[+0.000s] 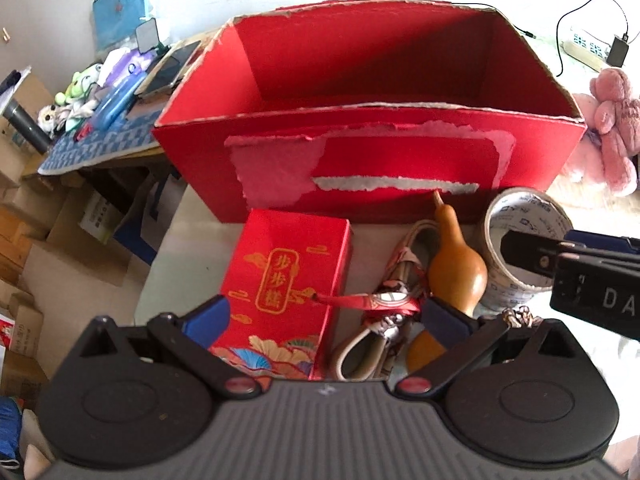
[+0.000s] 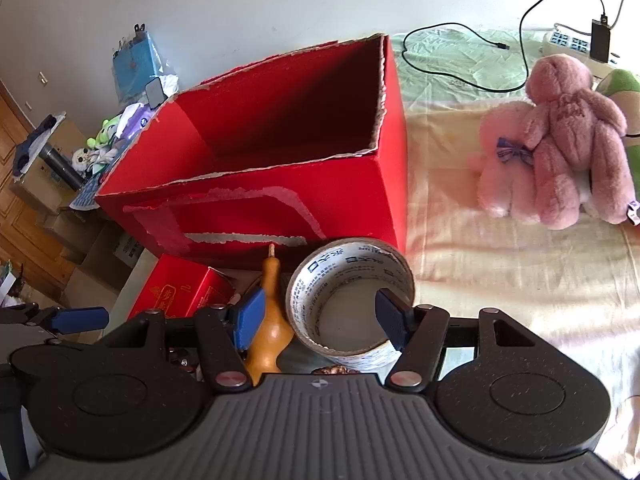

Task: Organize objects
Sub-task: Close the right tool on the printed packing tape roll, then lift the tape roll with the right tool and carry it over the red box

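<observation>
Cardboard box, red and open-topped, is standing on the bed, showing nothing inside. Small red carton, gourd and tape roll are lying just before it. Left gripper is hanging spread over the carton; right gripper is spread, one finger reaching inside the roll.

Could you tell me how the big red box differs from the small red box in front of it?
The big red box stands open at the top, its inside bare where visible; the small red box is closed. The big one's front is torn, with paper peeled away; the small one's is intact, with gold print. Both are red cardboard.
</observation>
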Available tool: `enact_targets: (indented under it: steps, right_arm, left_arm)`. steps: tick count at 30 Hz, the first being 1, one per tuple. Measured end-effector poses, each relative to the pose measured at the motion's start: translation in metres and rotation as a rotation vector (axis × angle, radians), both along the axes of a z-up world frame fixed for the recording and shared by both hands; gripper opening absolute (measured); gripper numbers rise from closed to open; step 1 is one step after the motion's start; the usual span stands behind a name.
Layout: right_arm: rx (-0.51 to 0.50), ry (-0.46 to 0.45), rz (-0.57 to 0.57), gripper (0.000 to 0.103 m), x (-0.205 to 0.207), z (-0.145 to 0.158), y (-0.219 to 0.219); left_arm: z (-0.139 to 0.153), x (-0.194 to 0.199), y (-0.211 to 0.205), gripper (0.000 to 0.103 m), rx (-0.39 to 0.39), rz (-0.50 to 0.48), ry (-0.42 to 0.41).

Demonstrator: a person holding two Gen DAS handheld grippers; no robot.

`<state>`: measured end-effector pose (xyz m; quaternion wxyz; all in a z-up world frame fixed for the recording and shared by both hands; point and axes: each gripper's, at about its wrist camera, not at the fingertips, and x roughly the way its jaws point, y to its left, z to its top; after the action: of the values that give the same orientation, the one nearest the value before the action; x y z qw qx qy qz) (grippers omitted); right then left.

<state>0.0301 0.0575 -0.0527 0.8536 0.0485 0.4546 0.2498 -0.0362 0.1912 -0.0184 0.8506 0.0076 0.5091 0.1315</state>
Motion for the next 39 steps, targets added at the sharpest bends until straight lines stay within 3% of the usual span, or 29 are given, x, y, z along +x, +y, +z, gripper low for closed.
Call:
enact_targets:
  steps: [11,14,16,21,29,34,39]
  right_arm:
    - [-0.002,-0.035,-0.126,0.063,0.003,0.004,-0.022]
    - [-0.011,-0.014,-0.147,0.053,0.007,-0.002,-0.027]
    - [-0.009,0.003,-0.152,0.049,0.01,-0.005,-0.029]
    - [-0.008,0.015,-0.181,0.047,0.017,-0.011,-0.032]
    - [0.021,0.112,-0.189,0.032,0.036,-0.027,-0.033]
    - [0.034,0.151,-0.199,0.015,0.043,-0.031,-0.034]
    - [0.048,0.154,-0.197,0.015,0.043,-0.029,-0.036]
  left_arm:
    - [0.008,0.011,-0.004,0.1,-0.125,-0.083,-0.058]
    - [0.007,0.017,-0.009,0.088,-0.161,-0.127,-0.069]
    - [0.005,0.02,-0.014,0.073,-0.163,-0.16,-0.068]
    - [0.004,0.03,-0.017,0.069,-0.214,-0.217,-0.08]
    - [0.001,0.049,-0.016,0.06,-0.339,-0.305,-0.113]
    - [-0.011,0.062,-0.018,0.044,-0.37,-0.335,-0.082]
    - [-0.017,0.073,-0.022,0.024,-0.376,-0.374,-0.058]
